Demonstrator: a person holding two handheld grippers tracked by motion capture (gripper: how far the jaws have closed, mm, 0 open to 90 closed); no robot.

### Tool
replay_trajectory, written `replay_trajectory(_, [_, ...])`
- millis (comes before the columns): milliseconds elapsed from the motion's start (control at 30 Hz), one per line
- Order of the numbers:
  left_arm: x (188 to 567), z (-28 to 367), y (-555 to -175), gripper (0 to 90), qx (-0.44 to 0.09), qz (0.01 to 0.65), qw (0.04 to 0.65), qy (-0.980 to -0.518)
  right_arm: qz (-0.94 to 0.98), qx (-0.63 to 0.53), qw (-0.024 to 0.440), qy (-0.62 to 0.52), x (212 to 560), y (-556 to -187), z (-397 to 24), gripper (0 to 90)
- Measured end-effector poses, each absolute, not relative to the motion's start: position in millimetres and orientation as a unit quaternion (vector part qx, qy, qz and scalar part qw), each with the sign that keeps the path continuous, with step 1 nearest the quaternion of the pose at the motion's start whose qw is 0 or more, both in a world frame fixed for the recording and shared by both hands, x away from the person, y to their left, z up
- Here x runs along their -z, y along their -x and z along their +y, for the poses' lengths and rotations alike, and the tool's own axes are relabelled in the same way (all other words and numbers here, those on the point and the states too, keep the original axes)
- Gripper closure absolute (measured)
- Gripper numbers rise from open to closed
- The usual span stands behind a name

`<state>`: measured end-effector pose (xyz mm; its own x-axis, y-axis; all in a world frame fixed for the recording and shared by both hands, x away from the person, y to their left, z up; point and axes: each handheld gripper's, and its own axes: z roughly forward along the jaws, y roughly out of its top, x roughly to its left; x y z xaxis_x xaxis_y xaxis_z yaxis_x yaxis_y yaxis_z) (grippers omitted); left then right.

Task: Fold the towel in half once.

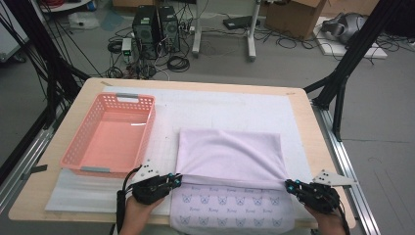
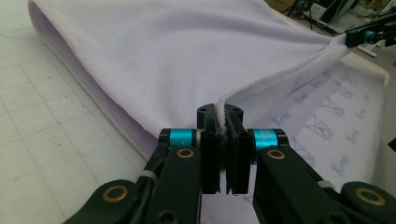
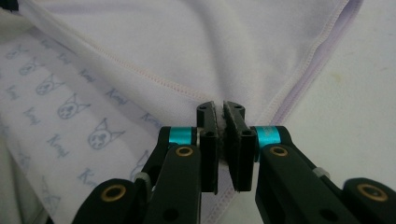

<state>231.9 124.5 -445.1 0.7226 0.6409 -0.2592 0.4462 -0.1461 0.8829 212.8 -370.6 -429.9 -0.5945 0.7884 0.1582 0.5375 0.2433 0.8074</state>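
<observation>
Item: lilac towel (image 1: 230, 152), one, folded over on white mat (image 1: 220, 105) at table centre; plain side up, printed side exposed along near strip. Print: repeated cat-face motif with script word beneath, possibly "Kemy", too soft to read surely. Left gripper (image 1: 177, 180): jaws clamped on towel's near-left corner, hem pinched between pads. Right gripper (image 1: 289, 185): jaws clamped on near-right corner. Folded edge stretched between both. Pink basket (image 1: 78, 152), one, left of towel, apart.
</observation>
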Motion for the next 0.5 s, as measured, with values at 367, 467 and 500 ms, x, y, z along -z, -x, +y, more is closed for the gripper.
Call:
replay_trajectory(367, [441.7,129.3,-206.3,85.8,-0.082,0.355,0.547,-0.754,0.775,-0.448,0.132,-0.426,429.4,-192.5,-372.0,84.4])
replay_trajectory(467, [439.2,130.1,-199.5,85.8,-0.083,0.35,0.548,-0.755,0.775,-0.448,0.13,-0.427,428.8,-185.0,-372.0,84.4])
replay_trajectory(500, [438.5,130.3,-197.0,85.8,-0.082,0.351,0.55,-0.754,0.773,-0.451,0.13,-0.427,428.4,-182.3,-372.0,84.4])
